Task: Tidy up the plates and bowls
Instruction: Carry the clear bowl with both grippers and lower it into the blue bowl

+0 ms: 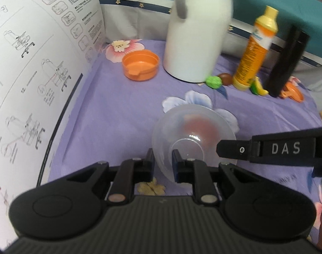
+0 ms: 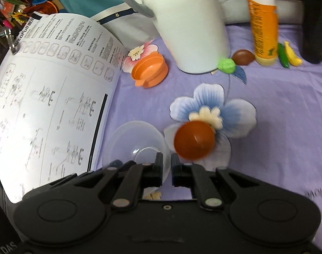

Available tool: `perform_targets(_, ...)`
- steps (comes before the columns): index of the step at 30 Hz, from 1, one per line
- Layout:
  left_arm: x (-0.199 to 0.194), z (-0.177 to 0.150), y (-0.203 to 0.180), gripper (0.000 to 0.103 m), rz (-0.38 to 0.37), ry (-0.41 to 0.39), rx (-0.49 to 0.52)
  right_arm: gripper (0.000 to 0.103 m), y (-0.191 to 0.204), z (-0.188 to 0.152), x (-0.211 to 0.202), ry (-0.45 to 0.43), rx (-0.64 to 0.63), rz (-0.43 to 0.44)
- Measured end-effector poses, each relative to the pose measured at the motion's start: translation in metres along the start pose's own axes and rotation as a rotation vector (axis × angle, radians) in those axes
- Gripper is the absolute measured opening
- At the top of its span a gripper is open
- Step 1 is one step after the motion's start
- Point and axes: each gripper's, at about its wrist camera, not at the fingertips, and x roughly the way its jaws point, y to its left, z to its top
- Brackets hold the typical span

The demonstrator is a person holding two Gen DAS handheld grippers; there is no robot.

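Bowls, clear plastic: one (image 1: 192,135) pinched by its rim in nearly closed left gripper (image 1: 163,165), one (image 2: 205,148), holding brown-red ball, likewise in closed right gripper (image 2: 166,172). Both off floral cloth (image 2: 277,110). Risk: thin-rim grips slipping, ball rolling out.

Left gripper (image 1: 163,158): angled steeply down, jaws nearly together, pinching the wall of a clear bowl (image 1: 192,131). Right gripper (image 2: 166,165): also angled steeply down, jaws drawn in to a narrow gap; an orange-brown bowl (image 2: 193,139) sits just ahead of its right finger, grip unclear.
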Motion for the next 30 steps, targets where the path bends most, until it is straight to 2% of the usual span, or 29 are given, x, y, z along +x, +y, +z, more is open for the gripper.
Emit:
perform_targets(16, -0.063, -0.048, -0.066, 0.016, -0.088, -0.009, 0.082, 0.009, -0.044, -0.066, -0.098, -0.044, 0.038, -0.013)
perform_targets(30, -0.077, -0.074, -0.117, 0.016, -0.190, 0.031, 0.161, 0.010, -0.090, -0.102, -0.159, -0.095, 0.101, -0.045)
